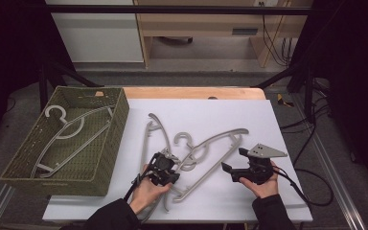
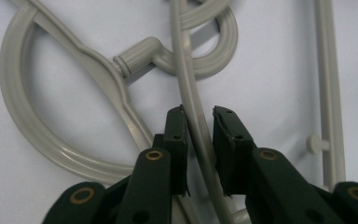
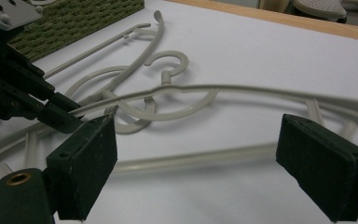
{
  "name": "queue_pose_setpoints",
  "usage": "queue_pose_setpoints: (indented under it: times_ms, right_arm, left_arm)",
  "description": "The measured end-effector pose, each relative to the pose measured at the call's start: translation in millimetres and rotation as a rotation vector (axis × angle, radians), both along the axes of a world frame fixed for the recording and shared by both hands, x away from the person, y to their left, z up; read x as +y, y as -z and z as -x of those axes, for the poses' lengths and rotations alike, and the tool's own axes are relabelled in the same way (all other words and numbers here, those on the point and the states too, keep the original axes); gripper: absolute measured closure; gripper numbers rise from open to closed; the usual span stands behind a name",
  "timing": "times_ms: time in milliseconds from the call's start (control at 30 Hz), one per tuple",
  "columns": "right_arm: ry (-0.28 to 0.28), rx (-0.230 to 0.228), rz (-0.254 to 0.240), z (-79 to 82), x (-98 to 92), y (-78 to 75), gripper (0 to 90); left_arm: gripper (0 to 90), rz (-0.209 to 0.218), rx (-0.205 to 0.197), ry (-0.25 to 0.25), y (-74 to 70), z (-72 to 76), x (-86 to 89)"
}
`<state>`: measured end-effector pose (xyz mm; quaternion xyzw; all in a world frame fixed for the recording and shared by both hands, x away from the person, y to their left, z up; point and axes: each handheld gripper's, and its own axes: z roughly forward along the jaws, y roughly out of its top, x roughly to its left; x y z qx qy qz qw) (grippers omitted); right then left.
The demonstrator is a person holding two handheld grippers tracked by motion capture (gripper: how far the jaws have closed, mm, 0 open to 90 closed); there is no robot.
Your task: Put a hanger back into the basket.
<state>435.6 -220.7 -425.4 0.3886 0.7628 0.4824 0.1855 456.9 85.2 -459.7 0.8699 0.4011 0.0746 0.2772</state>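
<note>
Two grey plastic hangers lie tangled on the white board (image 1: 268,120). My left gripper (image 1: 166,162) is shut on the thin arm of one grey hanger (image 1: 215,140). In the left gripper view that arm (image 2: 185,79) runs between the pads of the gripper (image 2: 198,114), next to the hook (image 2: 214,56) of the other hanger. That second hanger (image 1: 152,127) lies toward the basket. My right gripper (image 1: 233,159) sits open to the right of the hangers, nothing between its pads. In the right gripper view its jaws (image 3: 198,126) stand wide, and the gripped arm (image 3: 242,88) crosses beyond them from the left gripper (image 3: 23,93).
A green woven basket (image 1: 120,120) stands at the left of the board and holds another grey hanger (image 1: 69,129). The wooden table edge (image 1: 191,92) runs behind the board. Cables (image 1: 311,191) trail at the right.
</note>
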Motion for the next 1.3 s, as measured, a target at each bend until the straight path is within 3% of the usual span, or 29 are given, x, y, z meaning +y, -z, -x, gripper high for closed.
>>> queue_pose_setpoints:
  times_ms: [100, 233, 333, 367, 433, 567, 600, 733, 833, 900, 1000, 1033, 1167, 1200, 1267, 1300]
  right_arm:
    - [0.005, 0.002, -0.004, 0.0, 0.3, 0.0, 12.3]
    - [-0.001, 0.004, -0.004, 0.0, 0.2, 0.1, 12.2]
    - [0.000, 0.004, 0.000, -0.2, 0.1, 0.3, 12.0]
    - [0.000, 0.004, 0.000, -0.3, 0.1, 0.3, 12.0]
    - [0.001, 0.006, -0.002, -0.1, 0.3, 0.3, 11.8]
    - [0.004, 0.004, -0.007, 0.1, -0.3, -0.5, 11.6]
    - [-0.001, 0.001, -0.003, 0.1, -1.1, -0.7, 11.5]
    - [0.002, 0.009, -0.005, 0.0, 0.1, -0.1, 10.8]
    - [0.001, 0.006, -0.003, -0.5, -0.7, 0.2, 10.8]
    - [0.000, 0.006, -0.004, -0.5, -0.9, 0.2, 10.8]
    - [0.002, 0.003, -0.005, -0.1, -2.5, -0.8, 10.6]
    - [0.003, -0.002, -0.013, 1.1, -4.7, -3.4, 10.3]
    - [0.006, -0.017, -0.027, 2.6, -9.3, -7.7, 9.7]
    - [0.009, -0.024, -0.037, 4.0, -12.3, -10.7, 8.9]
    - [0.010, -0.030, -0.038, 4.5, -13.9, -11.9, 8.5]
    - [0.012, -0.042, -0.043, 5.4, -16.6, -14.2, 7.7]
  left_arm:
    - [77.3, -0.038, -0.031, 0.036, -0.5, 0.2, -4.4]
    - [72.1, -0.033, -0.040, 0.048, 0.6, -2.1, -7.5]
    - [67.6, -0.078, -0.030, 0.067, -1.0, -2.3, -13.7]
    - [67.5, -0.078, -0.030, 0.067, -1.0, -2.3, -13.7]
    - [68.0, -0.142, -0.029, 0.066, -3.3, -1.0, -22.1]
    - [71.3, -0.144, -0.013, 0.059, -4.4, -1.6, -22.5]
    - [77.0, -0.144, -0.010, 0.055, -4.6, -1.6, -22.1]
    - [79.8, -0.141, -0.014, 0.053, -4.8, -1.6, -21.5]
    - [82.3, -0.098, -0.001, 0.081, -5.6, 0.7, -19.2]
    - [82.4, -0.096, -0.009, 0.087, -6.7, 2.4, -19.3]
    - [82.4, -0.066, -0.032, 0.092, -11.8, 6.3, -18.1]
    - [82.4, -0.052, -0.056, 0.100, -17.0, 9.1, -16.1]
    - [82.5, -0.035, -0.090, 0.114, -25.9, 14.2, -13.4]
    - [82.5, -0.001, -0.101, 0.114, -33.2, 16.4, -10.6]
    - [82.5, 0.004, -0.111, 0.118, -37.7, 17.2, -9.0]
    - [82.5, 0.029, -0.132, 0.112, -46.3, 18.7, -6.1]
